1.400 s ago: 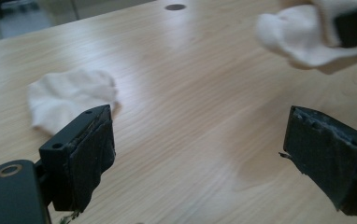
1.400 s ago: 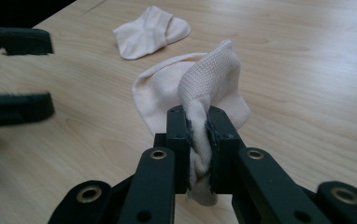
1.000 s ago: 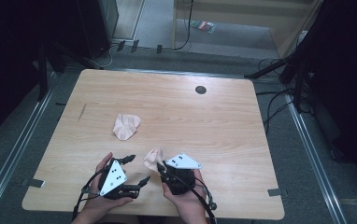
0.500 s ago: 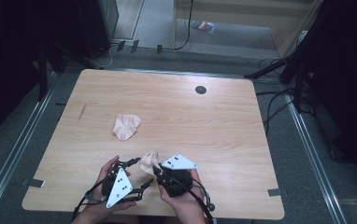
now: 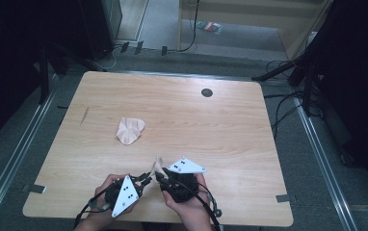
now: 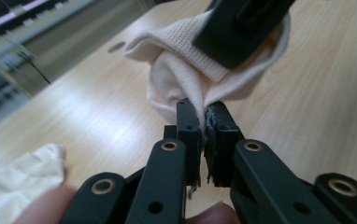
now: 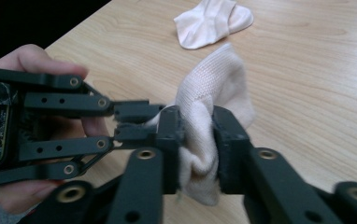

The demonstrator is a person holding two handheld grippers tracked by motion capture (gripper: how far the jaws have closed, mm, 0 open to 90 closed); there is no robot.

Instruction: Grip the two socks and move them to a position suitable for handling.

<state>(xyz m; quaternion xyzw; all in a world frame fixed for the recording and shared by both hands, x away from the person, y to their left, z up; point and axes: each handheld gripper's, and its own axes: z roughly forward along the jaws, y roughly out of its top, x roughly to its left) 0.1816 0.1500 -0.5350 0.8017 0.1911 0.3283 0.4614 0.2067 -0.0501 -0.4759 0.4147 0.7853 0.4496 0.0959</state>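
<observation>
Tongs of both hands, left [image 6: 203, 122] and right [image 7: 195, 135], clamped one cream sock [image 7: 214, 93]; another sock [image 5: 130, 130] lay at 11 o'clock.

Two cream knitted socks: one held up [image 5: 158, 166], one lying flat [image 5: 129, 130]. Two black hand-held grippers, left [image 5: 146, 180] and right [image 5: 160, 176]. One light wooden desk [image 5: 230, 125].

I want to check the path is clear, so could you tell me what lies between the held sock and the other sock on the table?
Bare wooden table, in the high view, between the held sock and the other sock.
</observation>
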